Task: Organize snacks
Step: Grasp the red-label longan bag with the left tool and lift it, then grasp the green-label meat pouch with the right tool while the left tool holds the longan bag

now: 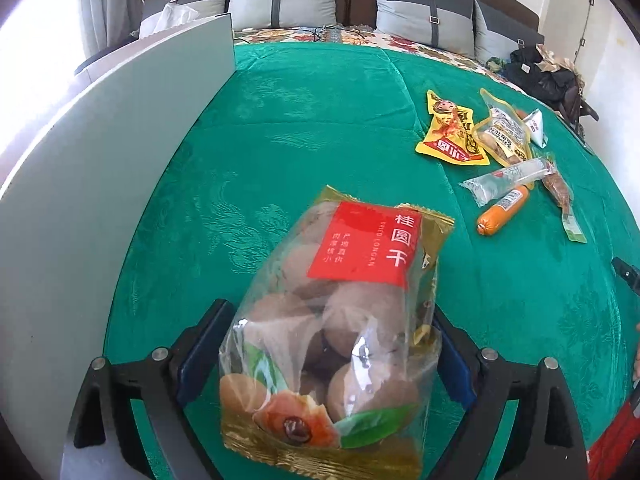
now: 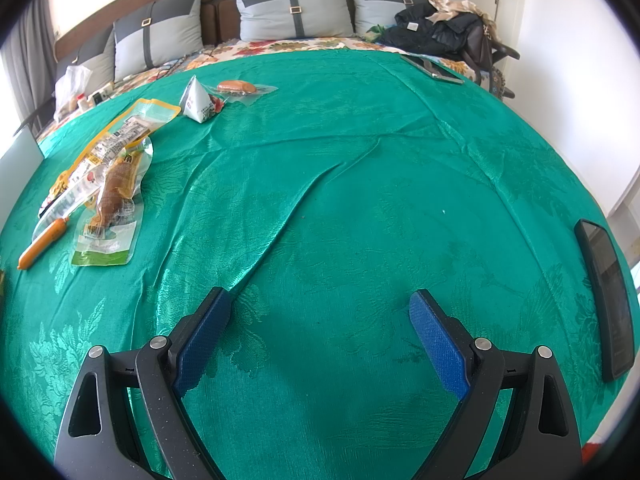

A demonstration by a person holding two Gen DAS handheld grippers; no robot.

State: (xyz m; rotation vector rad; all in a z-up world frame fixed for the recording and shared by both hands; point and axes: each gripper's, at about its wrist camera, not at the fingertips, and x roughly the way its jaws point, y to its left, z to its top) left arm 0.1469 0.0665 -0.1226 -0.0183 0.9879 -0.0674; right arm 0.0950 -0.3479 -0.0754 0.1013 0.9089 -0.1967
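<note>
A clear bag of dried longan [image 1: 340,320] with a red label lies on the green bedspread [image 1: 320,128], between the fingers of my left gripper [image 1: 330,308]. The jaws stand wide and the blue pads [image 1: 202,348] flank the bag without squeezing it. To the right lies a group of loose snacks: a yellow packet [image 1: 450,132], a clear packet [image 1: 502,136], a white pyramid pack [image 1: 534,126] and an orange sausage [image 1: 504,210]. My right gripper [image 2: 320,294] hovers open over bare cloth with nothing between its fingers. The snack group [image 2: 114,184] is far to its left.
A tall white panel [image 1: 100,160] stands along the left of the bedspread. A dark phone [image 2: 608,300] lies at the right edge. Grey pillows [image 2: 292,8] and dark clothes [image 2: 436,32] are at the bed's head. A fold [image 2: 304,192] runs across the cloth.
</note>
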